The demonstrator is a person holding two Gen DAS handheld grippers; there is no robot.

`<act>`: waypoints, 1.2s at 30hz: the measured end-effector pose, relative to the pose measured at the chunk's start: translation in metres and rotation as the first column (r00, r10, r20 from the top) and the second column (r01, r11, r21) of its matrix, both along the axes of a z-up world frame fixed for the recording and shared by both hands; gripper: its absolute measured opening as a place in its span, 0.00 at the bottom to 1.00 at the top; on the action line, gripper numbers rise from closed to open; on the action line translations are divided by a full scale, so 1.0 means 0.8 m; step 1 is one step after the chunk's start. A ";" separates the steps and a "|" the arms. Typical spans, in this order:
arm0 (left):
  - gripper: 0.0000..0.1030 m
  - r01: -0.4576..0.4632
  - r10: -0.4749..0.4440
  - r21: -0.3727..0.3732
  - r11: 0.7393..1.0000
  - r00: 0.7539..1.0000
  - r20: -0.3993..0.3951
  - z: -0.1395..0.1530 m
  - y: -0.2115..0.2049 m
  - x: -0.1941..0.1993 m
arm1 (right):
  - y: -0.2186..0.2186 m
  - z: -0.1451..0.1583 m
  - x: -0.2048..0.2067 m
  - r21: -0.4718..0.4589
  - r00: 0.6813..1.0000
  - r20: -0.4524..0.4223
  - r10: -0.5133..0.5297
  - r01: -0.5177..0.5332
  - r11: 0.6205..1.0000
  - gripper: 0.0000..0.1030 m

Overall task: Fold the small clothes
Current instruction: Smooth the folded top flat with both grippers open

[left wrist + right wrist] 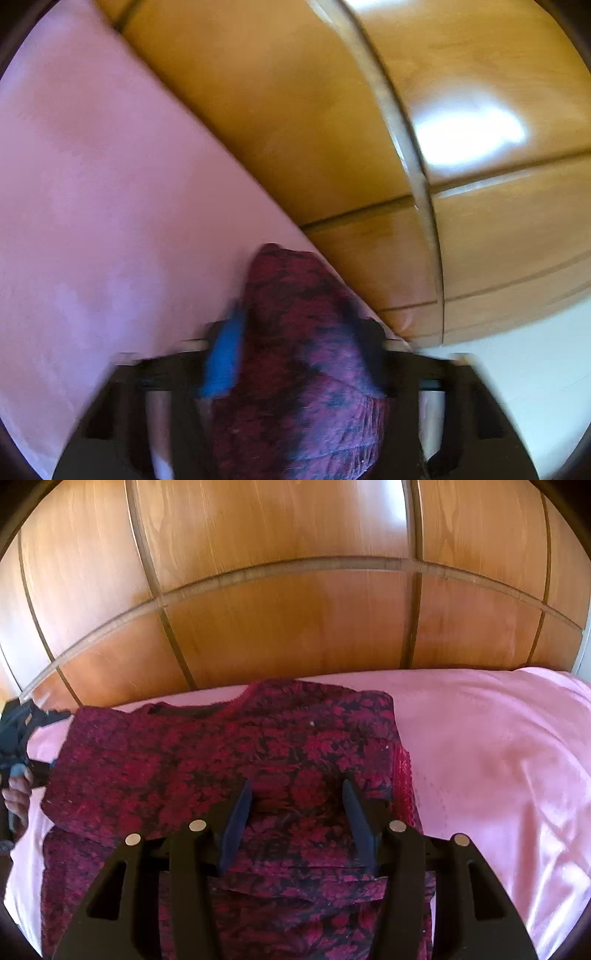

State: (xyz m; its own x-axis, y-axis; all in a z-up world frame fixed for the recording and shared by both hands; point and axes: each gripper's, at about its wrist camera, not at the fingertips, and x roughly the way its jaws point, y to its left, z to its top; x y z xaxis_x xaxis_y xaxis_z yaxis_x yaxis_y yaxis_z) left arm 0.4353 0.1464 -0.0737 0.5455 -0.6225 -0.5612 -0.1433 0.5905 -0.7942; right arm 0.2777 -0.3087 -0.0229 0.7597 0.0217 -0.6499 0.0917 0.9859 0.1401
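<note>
Open pink bed sheet [498, 757] to the right of the red patterned garment [221, 746]: wide, flat, unobstructed. Narrow strip of sheet between garment collar and wooden wardrobe [295, 620]; tight passage there, wardrobe panels rising directly behind the bed edge and blocking any reach beyond. Left side partly taken up by the left tongs [55, 716] and a hand [16, 794] at the garment's left edge. Near side covered by garment folds beneath the right tongs [297, 790], apart and clear of the cloth. In the left wrist view, cloth bunched between the tongs [295, 332]; bare sheet to the left, pale floor [535, 369] past the bed corner.
</note>
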 end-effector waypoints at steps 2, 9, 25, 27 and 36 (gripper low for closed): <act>0.23 0.009 -0.016 0.088 0.996 0.997 0.073 0.019 -0.014 -0.007 | 0.002 -0.003 -0.001 -0.017 1.000 0.004 0.001 -0.001 1.000 0.50; 0.19 0.006 -0.035 0.436 0.900 0.998 0.058 0.005 -0.046 -0.009 | 0.025 -0.015 0.007 -0.111 1.000 0.005 0.018 -0.017 0.994 0.55; 0.39 -0.018 -0.192 0.732 0.681 0.960 0.202 0.054 -0.156 -0.106 | 0.033 -0.029 0.019 -0.154 1.000 0.007 0.012 -0.011 0.988 0.56; 0.39 0.032 -0.201 0.768 0.640 0.971 0.128 0.022 -0.167 -0.106 | 0.033 -0.028 0.020 -0.154 1.000 0.008 0.013 -0.011 0.988 0.56; 0.39 -0.032 -0.091 0.729 0.683 0.988 0.128 0.029 -0.161 -0.107 | 0.033 -0.029 0.019 -0.156 1.000 0.014 0.013 -0.011 0.988 0.57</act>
State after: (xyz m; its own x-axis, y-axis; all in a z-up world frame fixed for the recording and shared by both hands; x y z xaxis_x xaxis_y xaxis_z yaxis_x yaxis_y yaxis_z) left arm 0.3493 0.0173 -0.0508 0.6445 -0.0684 -0.7615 -0.0383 0.9918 -0.1215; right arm 0.2927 -0.2825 -0.0463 0.7696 -0.0695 -0.6347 0.0786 0.9968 -0.0140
